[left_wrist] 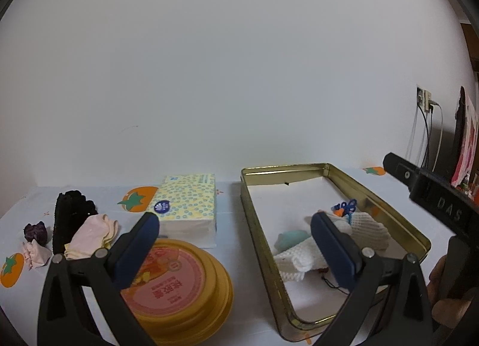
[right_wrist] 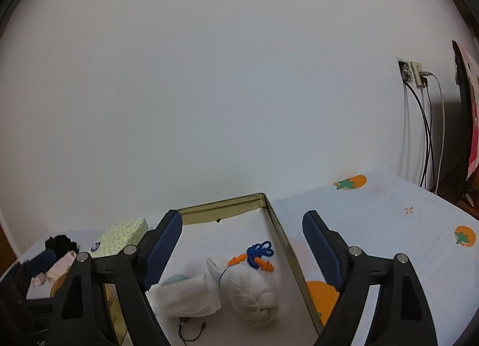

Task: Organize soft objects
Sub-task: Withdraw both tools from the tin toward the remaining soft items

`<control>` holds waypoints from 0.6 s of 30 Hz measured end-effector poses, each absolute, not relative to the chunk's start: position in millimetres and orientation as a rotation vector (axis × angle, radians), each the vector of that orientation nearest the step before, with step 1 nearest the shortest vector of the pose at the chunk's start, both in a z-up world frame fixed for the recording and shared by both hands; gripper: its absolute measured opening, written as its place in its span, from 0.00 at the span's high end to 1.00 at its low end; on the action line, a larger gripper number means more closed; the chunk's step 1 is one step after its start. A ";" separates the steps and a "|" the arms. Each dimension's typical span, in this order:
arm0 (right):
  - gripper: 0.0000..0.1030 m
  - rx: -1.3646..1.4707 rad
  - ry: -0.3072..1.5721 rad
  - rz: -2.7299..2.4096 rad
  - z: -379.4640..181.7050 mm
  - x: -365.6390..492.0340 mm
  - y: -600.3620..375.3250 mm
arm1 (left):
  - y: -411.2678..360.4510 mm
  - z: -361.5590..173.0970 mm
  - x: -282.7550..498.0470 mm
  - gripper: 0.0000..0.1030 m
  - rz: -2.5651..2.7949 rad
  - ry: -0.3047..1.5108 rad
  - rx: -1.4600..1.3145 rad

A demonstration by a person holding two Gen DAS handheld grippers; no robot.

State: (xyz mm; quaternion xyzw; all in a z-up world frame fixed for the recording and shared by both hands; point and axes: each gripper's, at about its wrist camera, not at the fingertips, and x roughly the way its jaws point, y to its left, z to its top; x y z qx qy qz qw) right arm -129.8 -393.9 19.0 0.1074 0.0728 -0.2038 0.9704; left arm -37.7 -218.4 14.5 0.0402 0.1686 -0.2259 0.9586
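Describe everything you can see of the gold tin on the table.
The gold tin is a shallow rectangular box of shiny brass-coloured metal with rounded corners, lidless, lying flat on the fruit-print tablecloth near the wall. Its floor looks white. Inside lie white mesh bundles, a teal piece, a blue-and-orange cord and a thin dark string. Neither gripper visibly touches it.

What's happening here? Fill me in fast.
A person with a gripper in each hand is sorting soft things into a gold tin. White mesh bundles and a teal item already lie inside. Both the left gripper and the right gripper are open and empty. A pink cloth, dark items and a tissue pack wait on the table.
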 end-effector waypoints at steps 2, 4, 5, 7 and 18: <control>0.18 0.196 0.145 -0.412 18.2 -131.2 -388.5 | -218.2 14.6 -38.6 0.00 -0.457 0.339 0.087; 0.18 0.183 0.144 -0.409 17.7 -132.6 -383.9 | -218.0 15.2 -40.1 0.00 -0.457 0.334 0.091; 0.18 0.178 0.143 -0.407 17.5 -133.4 -381.8 | -217.6 15.4 -40.6 0.00 -0.457 0.332 0.092; 0.18 0.175 0.145 -0.402 16.9 -135.0 -378.4 | -216.3 15.9 -41.5 0.00 -0.456 0.329 0.096; 0.18 0.173 0.142 -0.404 15.0 -142.8 -364.4 | -202.2 16.6 -42.5 0.00 -0.443 0.328 0.091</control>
